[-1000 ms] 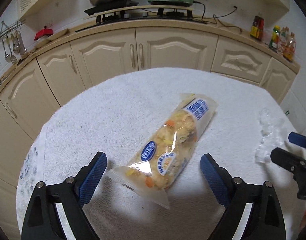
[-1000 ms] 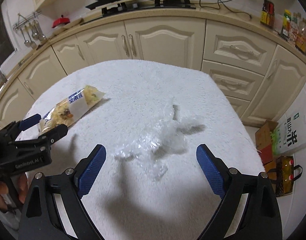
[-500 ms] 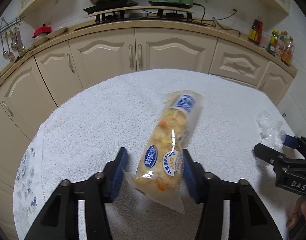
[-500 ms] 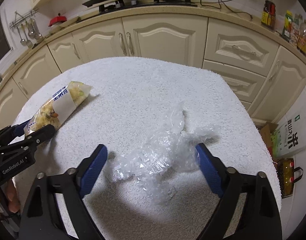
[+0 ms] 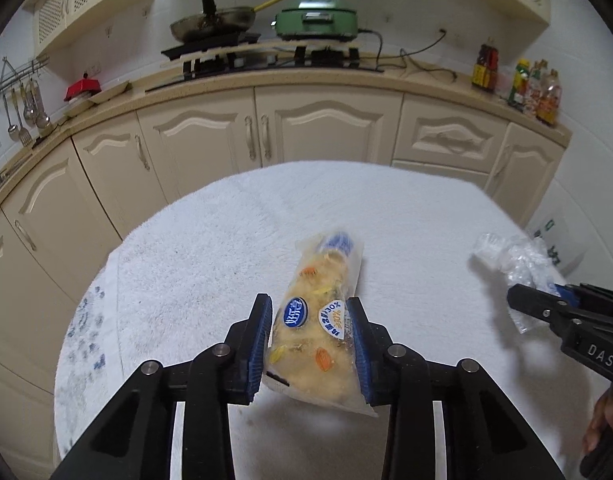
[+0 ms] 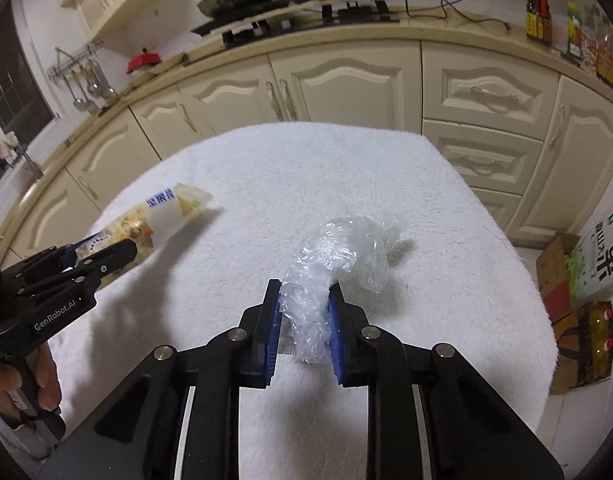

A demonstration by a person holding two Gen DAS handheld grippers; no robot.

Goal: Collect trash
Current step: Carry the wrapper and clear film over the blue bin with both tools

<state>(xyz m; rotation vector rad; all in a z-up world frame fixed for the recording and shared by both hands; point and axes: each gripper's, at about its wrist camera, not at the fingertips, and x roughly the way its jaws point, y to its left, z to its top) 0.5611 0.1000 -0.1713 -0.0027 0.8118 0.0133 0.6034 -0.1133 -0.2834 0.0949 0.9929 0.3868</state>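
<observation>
A clear snack packet (image 5: 318, 320) with a blue label sits between the pads of my left gripper (image 5: 308, 302). The jaws are closing, press its sides and hold it lifted off the white towel-covered table (image 5: 226, 248). In the right wrist view the packet (image 6: 162, 220) sticks out past the left gripper (image 6: 106, 254). My right gripper (image 6: 304, 286) is shut on crumpled clear plastic wrap (image 6: 346, 248), whose loose end bulges above the cloth. From the left wrist view the wrap (image 5: 514, 258) hangs in the right gripper (image 5: 546, 300) at the right edge.
Cream cabinets (image 5: 326, 128) curve around behind the table, with a stove, a pan (image 5: 214, 24) and a green cooker (image 5: 318, 20) on the counter. On the floor to the right stand a white bag (image 6: 598, 264), a carton (image 6: 558, 276) and a dark bag (image 6: 586, 344).
Both grippers shut from wide open, the left on the snack packet, the right on the plastic wrap. Both items have come up off the cloth.
</observation>
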